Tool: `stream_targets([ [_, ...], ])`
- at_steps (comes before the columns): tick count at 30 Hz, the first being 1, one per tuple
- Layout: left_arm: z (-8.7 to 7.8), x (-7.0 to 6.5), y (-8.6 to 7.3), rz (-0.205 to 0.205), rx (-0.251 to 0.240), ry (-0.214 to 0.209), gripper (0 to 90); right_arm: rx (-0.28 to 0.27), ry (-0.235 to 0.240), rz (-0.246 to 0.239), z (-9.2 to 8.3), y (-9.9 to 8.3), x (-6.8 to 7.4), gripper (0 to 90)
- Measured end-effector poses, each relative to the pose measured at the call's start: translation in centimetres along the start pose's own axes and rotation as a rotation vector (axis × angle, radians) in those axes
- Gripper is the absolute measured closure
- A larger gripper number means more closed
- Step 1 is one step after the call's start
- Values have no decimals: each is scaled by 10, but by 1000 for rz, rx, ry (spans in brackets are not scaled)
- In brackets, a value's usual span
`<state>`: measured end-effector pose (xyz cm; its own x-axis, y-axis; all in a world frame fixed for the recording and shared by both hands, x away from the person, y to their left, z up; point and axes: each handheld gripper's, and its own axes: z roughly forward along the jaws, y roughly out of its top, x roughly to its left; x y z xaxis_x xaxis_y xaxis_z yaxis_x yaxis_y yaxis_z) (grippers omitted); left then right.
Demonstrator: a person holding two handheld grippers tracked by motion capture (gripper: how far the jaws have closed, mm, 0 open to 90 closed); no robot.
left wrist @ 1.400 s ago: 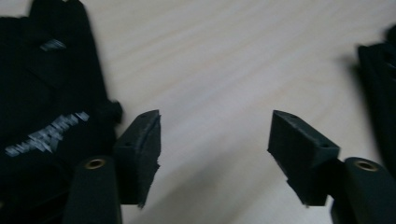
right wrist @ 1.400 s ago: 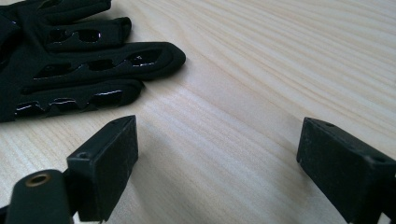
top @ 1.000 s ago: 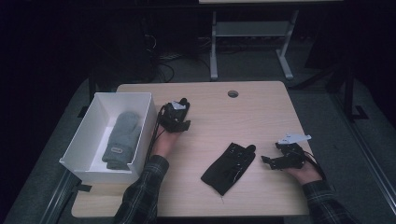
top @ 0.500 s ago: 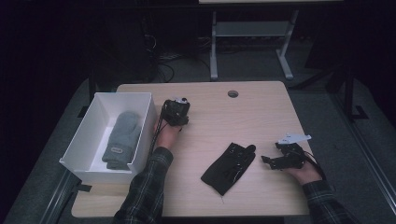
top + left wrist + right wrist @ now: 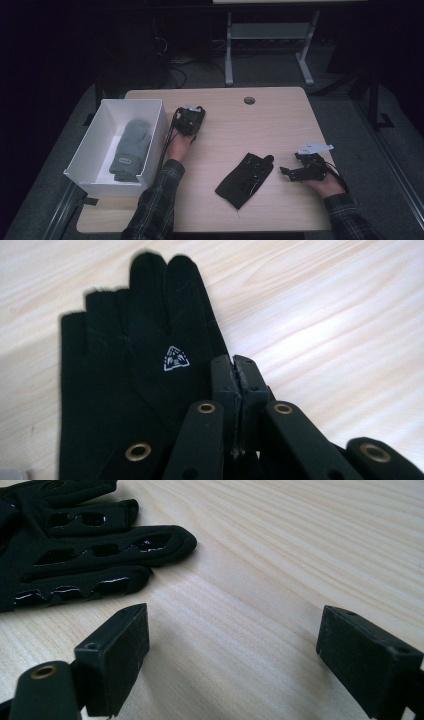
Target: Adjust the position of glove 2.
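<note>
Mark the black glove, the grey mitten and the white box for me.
black glove (image 5: 245, 180): high view, middle of the palm.
grey mitten (image 5: 131, 148): high view, centre of its body, lying in the box.
white box (image 5: 131, 103): high view, far rim.

Two grippers, a glove and a box on a wooden table

Light wood table sits mid-frame with a dark room behind it. White box hangs off the table's left edge, and a grey mitten lies flat inside. Left gripper is up near the box's upper right corner, hand and plaid sleeve reaching in from the bottom; can't tell from here how its jaws stand. Black glove lies flat lower centre. Right gripper sits just right of it, not touching, pale plate on top. Small round hole near the table's far edge.
</note>
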<state>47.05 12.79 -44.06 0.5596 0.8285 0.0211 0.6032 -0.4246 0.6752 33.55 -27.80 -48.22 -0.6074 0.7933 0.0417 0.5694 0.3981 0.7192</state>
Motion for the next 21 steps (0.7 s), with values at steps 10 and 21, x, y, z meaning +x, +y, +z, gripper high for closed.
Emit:
stream_targets([
  [10, -18, -54, -21, 60, -27, -196, 878, 0, -2, 0, 0, 0, 0, 131],
  [21, -20, -50, -18, 105, -28, -184, 544, -1, -4, 1, 0, 0, 0, 131],
])
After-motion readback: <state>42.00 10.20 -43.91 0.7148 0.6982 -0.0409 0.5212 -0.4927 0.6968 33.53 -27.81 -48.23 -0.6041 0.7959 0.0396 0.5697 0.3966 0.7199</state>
